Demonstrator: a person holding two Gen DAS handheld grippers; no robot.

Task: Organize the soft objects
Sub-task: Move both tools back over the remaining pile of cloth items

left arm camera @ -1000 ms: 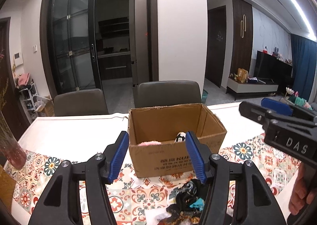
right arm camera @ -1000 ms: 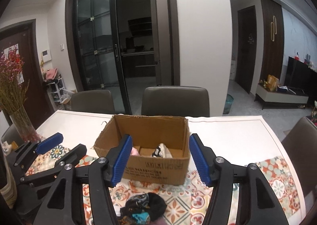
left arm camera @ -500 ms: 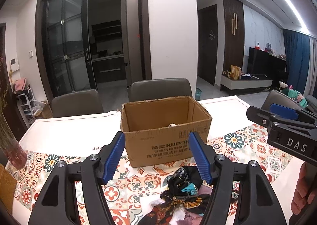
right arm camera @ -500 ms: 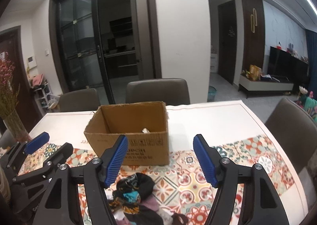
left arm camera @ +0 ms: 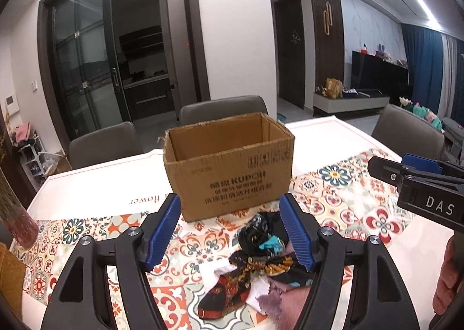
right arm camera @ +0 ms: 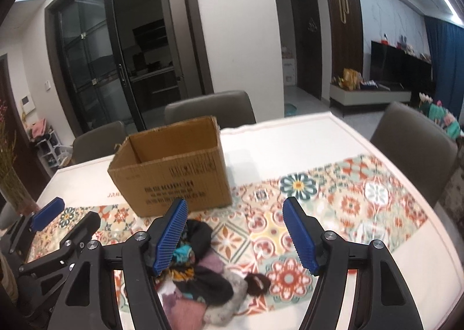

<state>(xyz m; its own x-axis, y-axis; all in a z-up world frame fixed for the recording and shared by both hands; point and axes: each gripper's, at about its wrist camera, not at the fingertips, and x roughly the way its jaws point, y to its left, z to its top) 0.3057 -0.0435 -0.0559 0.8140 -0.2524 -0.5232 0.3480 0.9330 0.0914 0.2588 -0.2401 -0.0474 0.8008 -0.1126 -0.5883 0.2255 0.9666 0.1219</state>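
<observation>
1. Left wrist view shows your left gripper (left arm camera: 229,232) with its jaws apart and nothing between the pads. They have just been opening wider.
2. Your right gripper (right arm camera: 235,235) has its jaws apart too, with nothing held. They opened wider a moment ago as well.
3. The pile of soft cloths (left arm camera: 261,266) lies on the patterned tablecloth (left arm camera: 342,185), low in the middle of the left wrist frame, just in front of the cardboard box (left arm camera: 232,167). In the right wrist view the same pile (right arm camera: 203,277) sits at the lower left, partly behind the left pad.
4. These cloths look light, floppy and tangled. They will likely bunch up and drag their neighbours along. Pinch one bump on top of the pile, not a thin edge, so it does not slip out.
5. The box is open at the top and stands upright. From here you cannot see the bottom, so you cannot tell what is in it.
</observation>
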